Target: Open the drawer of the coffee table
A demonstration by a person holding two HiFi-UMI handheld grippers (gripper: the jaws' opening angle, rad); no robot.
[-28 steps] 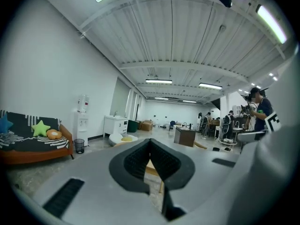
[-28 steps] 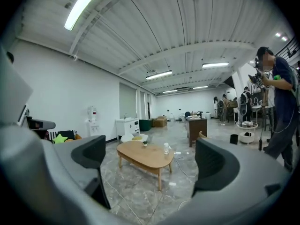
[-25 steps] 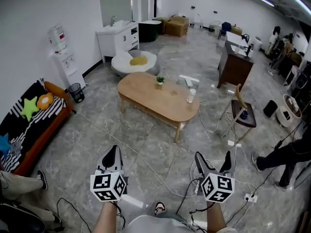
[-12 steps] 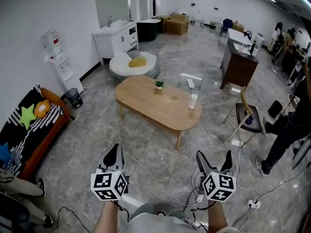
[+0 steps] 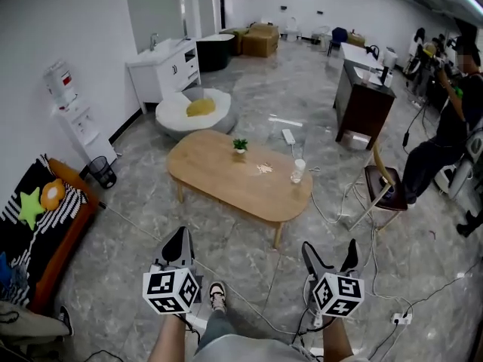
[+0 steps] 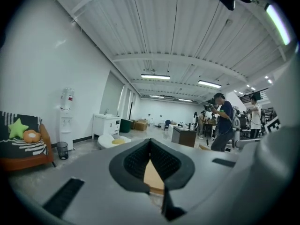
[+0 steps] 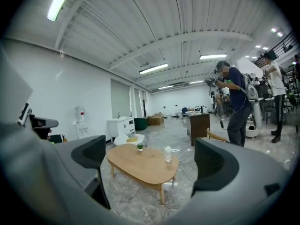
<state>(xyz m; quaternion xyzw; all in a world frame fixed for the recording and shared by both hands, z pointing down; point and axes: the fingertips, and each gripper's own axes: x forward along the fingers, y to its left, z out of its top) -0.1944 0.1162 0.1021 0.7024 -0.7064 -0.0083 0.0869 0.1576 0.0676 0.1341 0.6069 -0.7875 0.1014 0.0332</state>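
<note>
Held well apart from the wooden desk (image 5: 226,181) ahead: left tool (image 5: 179,234) pinched together on nothing, right tool (image 5: 330,246) spread wide, empty.

The coffee table (image 5: 219,176) — oval, light wood, on slim legs — stands level on the grey floor, mid-room.

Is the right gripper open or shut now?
Open: the right gripper has its jaws wide apart, holding nothing; the distant coffee table shows between them.
</note>
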